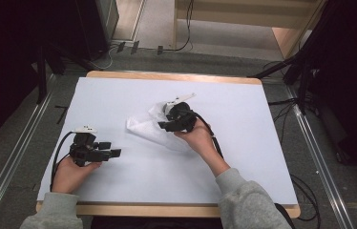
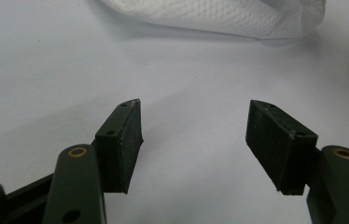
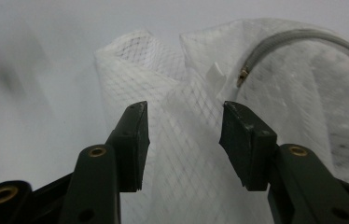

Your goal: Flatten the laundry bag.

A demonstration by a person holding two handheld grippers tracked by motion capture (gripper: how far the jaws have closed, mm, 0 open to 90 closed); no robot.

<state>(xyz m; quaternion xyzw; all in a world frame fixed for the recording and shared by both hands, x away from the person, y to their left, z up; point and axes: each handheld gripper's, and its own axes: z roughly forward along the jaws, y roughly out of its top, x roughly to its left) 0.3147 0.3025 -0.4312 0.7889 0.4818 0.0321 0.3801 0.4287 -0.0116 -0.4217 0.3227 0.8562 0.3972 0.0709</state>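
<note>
left gripper (image 1: 115,153): sits low at the left of the table (image 1: 243,157), jaws spread wide with nothing between them; its own view looks across bare white surface toward the bag's near edge.
mesh bag (image 1: 145,125): a white net laundry-type pouch lying crumpled near the middle of the table, just left of and under the right gripper; well apart from the left gripper.
zipper (image 3: 275,44): a grey curved track with a small metal pull, running round the far right side of the bag in the right gripper view.
right gripper (image 1: 163,126): held over the bag, jaws half spread and straddling a raised fold of mesh; the pads do not look to press on it, so nothing is pinched yet.
how it handles: judged very light, limp and floppy; it will sag and bunch when lifted, and thin mesh may slip from a shallow pinch.
where to hold: best on a doubled fold or the stiffer zipper seam, one gripper at each end to spread it.
risk: snagging net on a pad corner.
</note>
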